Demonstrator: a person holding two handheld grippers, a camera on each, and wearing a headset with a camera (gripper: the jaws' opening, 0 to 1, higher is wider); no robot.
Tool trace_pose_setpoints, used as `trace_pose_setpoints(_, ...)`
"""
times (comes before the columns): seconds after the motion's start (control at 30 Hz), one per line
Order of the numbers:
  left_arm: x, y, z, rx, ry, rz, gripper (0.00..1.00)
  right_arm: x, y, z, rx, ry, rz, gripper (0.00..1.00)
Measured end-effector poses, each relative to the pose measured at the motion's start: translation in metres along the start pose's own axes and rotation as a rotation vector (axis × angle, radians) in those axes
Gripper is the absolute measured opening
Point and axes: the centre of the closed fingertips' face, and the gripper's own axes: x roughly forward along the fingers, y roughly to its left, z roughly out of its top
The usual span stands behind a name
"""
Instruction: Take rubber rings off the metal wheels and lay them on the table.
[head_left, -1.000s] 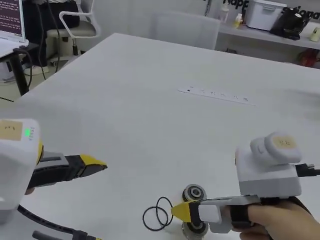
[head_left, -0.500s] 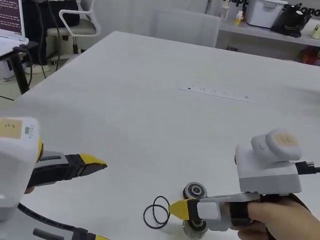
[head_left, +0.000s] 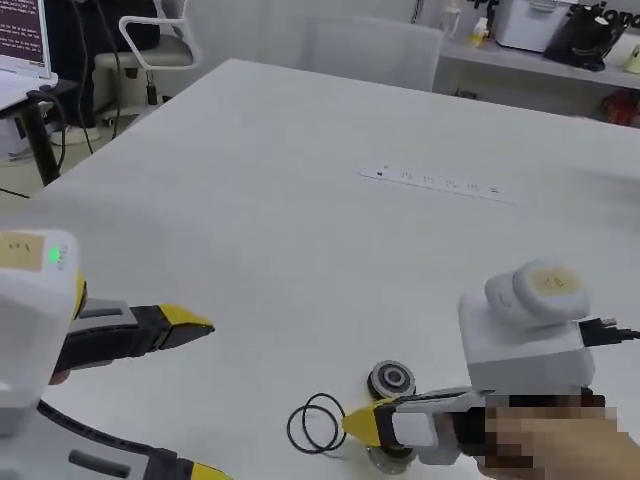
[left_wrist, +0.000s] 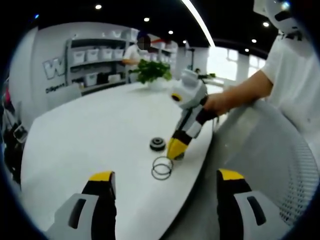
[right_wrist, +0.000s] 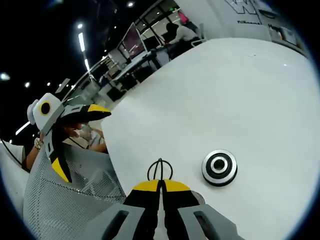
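On the plain white table (head_left: 300, 200), close to its near edge, two thin black rubber rings (head_left: 318, 422) lie flat, one overlapping the other. Together they make a shape a little longer from near-left to far-right. Just right of them and a little farther off, a round metal wheel with a dark hub (head_left: 391, 379) lies on its side with its bore pointing straight up.

The right gripper (right_wrist: 160, 186) reaches in from the right. Its yellow-tipped jaws are pressed together and the tips touch the rings' right edge; whether they pinch any rubber I cannot tell. A greyish piece, probably a second wheel, sits partly hidden beneath that gripper. The left gripper (left_wrist: 166, 176) hangs well to the left with its jaws spread wide, holding nothing.

The main risk is probably the table edge. A sideways sweep of the closed jaws could push the loose rings towards the person and over it. A nudge from the gripper's underside could also shove the hidden piece or send the free wheel sliding.
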Motion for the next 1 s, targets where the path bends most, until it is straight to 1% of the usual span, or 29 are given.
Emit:
trace_pose_setpoints(0.2, 0.000, 0.000, 0.000, -0.006, 0.000, 0.000, 0.84, -0.002, -0.005, 0.003, -0.005, -0.017, -0.016, 0.00)
trace_pose_setpoints(0.33, 0.000, 0.000, -0.001, -0.005, 0.004, 0.000, 0.84, -0.001, -0.009, 0.003, -0.018, -0.015, -0.028, 0.02)
trace_pose_setpoints(0.4, 0.000, 0.000, -0.001, -0.005, 0.005, 0.001, 0.84, -0.002, -0.010, 0.003, -0.011, -0.015, -0.032, 0.01)
trace_pose_setpoints(0.53, 0.000, 0.001, -0.002, -0.007, 0.006, 0.001, 0.84, -0.003, -0.012, 0.005, -0.003, -0.028, -0.037, 0.05)
trace_pose_setpoints(0.67, 0.000, 0.001, -0.002, -0.008, 0.006, 0.002, 0.84, -0.005, -0.012, 0.007, -0.002, -0.039, -0.040, 0.04)
trace_pose_setpoints(0.83, 0.000, 0.000, -0.003, -0.007, 0.010, 0.000, 0.84, -0.010, -0.012, 0.013, 0.004, -0.065, -0.037, 0.05)
trace_pose_setpoints(1.0, 0.001, 0.001, -0.003, -0.009, 0.012, 0.000, 0.84, -0.016, -0.010, 0.022, 0.003, -0.106, -0.028, 0.05)
